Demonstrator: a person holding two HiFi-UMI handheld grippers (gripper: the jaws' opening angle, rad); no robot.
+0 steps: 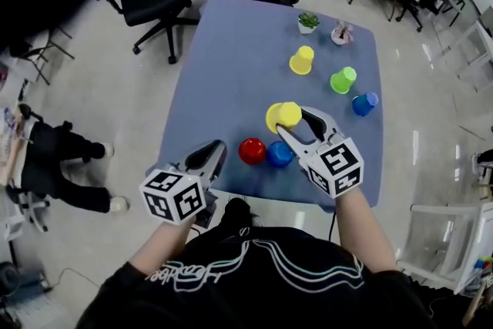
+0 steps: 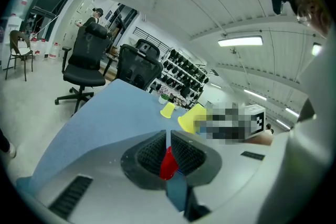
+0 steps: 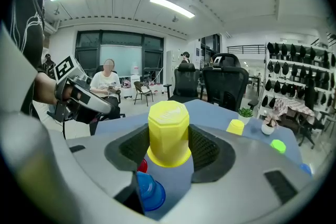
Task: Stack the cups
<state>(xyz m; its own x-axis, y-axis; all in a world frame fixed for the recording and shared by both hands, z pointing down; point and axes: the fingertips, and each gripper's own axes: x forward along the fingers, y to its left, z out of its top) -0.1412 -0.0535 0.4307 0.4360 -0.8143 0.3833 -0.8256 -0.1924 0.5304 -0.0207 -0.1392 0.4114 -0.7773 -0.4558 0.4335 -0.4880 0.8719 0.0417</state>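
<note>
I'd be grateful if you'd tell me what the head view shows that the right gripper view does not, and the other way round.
Head view only: the marker cube on the right gripper and the forearm behind it.
Right gripper view only: the ceiling lights, a seated person in the background, and the pads pressing both sides of the held yellow cup.
Both: that cup, the red cup and the blue cup beside it, a second yellow cup and a green cup.
</note>
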